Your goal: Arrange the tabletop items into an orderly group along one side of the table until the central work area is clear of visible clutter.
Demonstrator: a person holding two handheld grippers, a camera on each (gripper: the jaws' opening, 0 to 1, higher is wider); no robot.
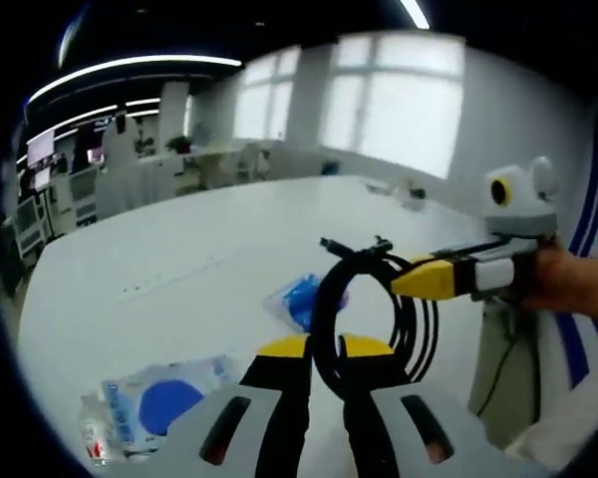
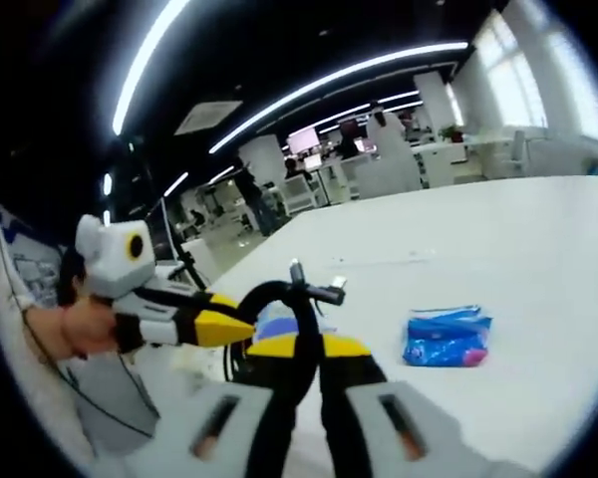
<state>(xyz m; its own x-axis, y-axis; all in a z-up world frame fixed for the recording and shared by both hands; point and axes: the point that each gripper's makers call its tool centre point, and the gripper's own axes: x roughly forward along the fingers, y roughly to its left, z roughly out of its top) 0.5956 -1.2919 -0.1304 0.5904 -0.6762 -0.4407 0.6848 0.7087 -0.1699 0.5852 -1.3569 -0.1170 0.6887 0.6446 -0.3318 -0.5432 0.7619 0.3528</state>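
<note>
In the left gripper view, my left gripper (image 1: 324, 351) had its fingers closed on a coiled black cable (image 1: 364, 309), which rose at 12 o'clock from the yellow tips, lifted off the white desk (image 1: 179, 249). The right gripper (image 1: 419, 281) came in from 3 o'clock, a hand (image 1: 568, 284) behind it, its yellow tips against the coil's far loops. A blue packet (image 1: 304, 299) lay on the desk just behind the coil at 11 o'clock, and a clear pouch with a blue round inside (image 1: 154, 403) lay near the desk edge at 8 o'clock. I could read no writing on either.

In the right gripper view, my right gripper (image 2: 301, 351) gripped the same cable (image 2: 294, 309) between closed fingers, the plug ends sticking up at 12 o'clock. The left gripper (image 2: 234, 329) reached in from 9 o'clock, touching the coil. A blue packet (image 2: 447, 339) sat on the desk (image 2: 498, 259) at 3 o'clock, apart from the cable; its print was too blurred to read.
</note>
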